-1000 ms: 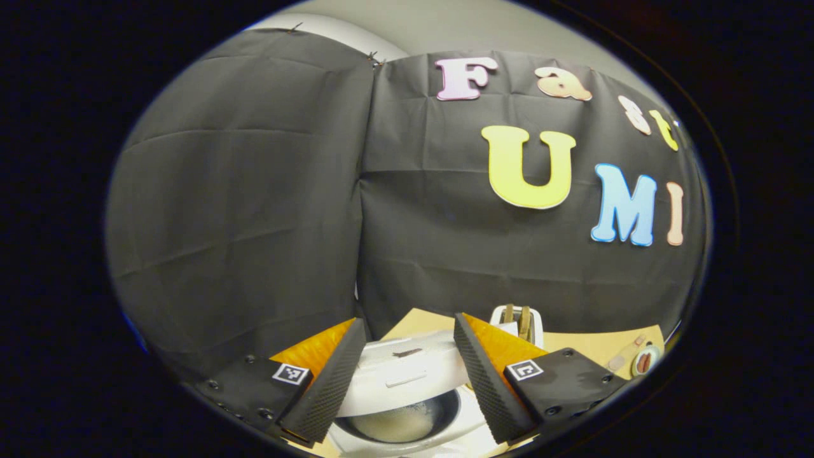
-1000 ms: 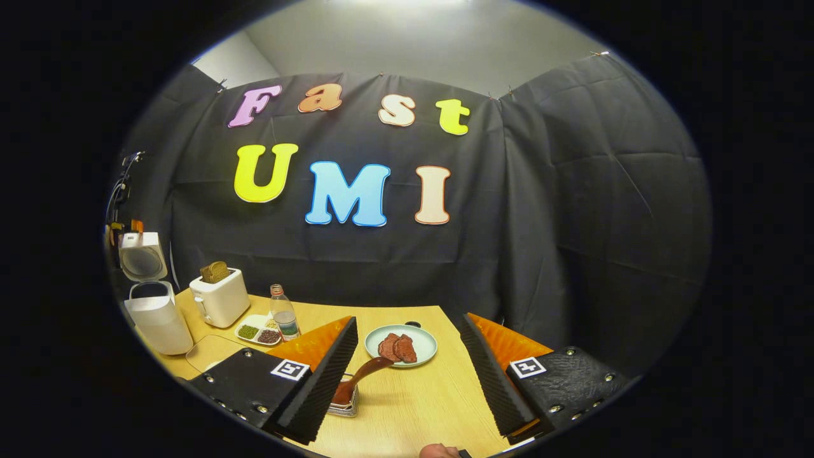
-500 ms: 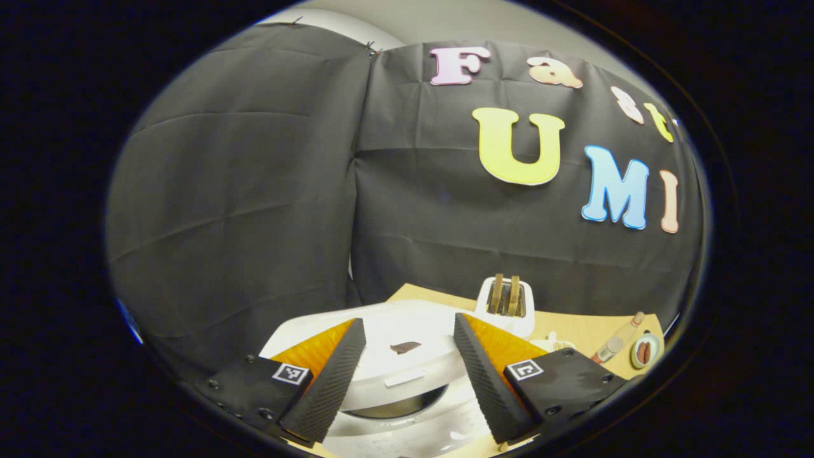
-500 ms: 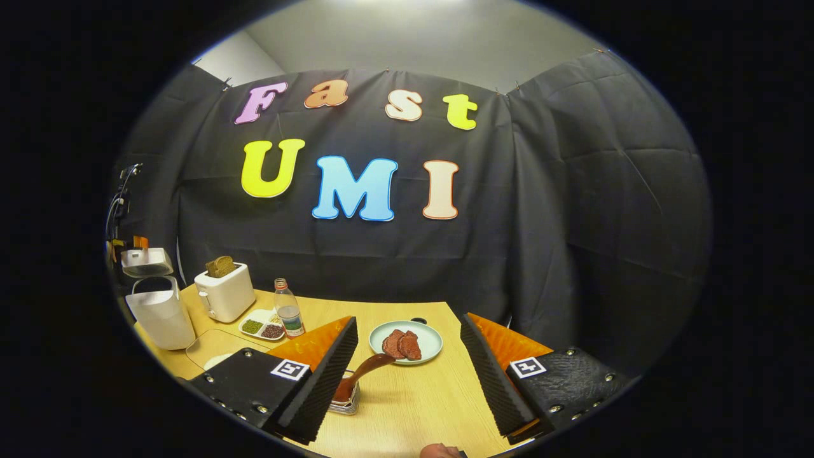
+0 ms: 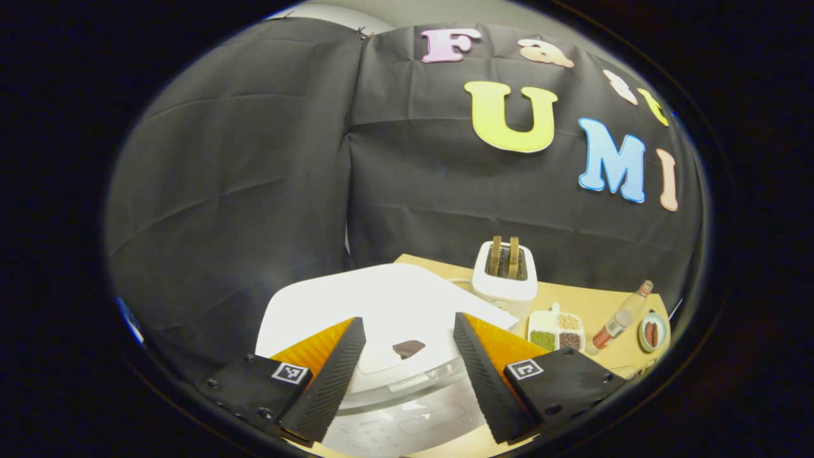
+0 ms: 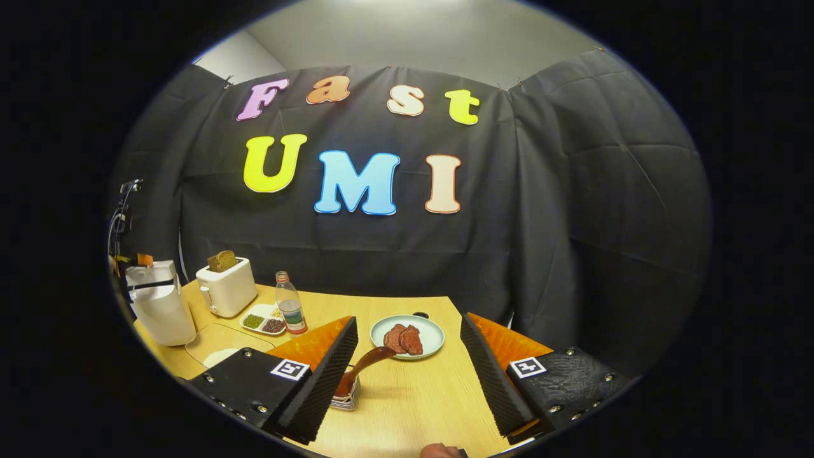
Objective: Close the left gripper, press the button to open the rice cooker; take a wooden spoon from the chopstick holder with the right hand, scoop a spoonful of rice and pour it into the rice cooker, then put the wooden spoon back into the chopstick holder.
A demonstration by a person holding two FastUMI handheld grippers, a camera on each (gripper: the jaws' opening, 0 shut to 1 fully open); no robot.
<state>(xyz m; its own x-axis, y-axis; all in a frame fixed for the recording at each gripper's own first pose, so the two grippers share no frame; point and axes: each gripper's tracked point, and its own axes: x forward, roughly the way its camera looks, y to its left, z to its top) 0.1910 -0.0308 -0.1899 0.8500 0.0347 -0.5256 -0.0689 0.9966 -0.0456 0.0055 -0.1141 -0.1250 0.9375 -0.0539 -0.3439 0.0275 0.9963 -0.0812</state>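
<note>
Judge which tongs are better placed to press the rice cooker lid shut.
Left: the left tongs hang right over the rice cooker lid; the right tongs are across the table, by the wooden spoon.

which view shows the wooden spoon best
The right gripper view: the wooden spoon stands in its holder on the table just ahead, between the open fingers, handle leaning right. The left gripper view faces the rice cooker and toaster instead, so it tells nothing about the spoon.
</note>
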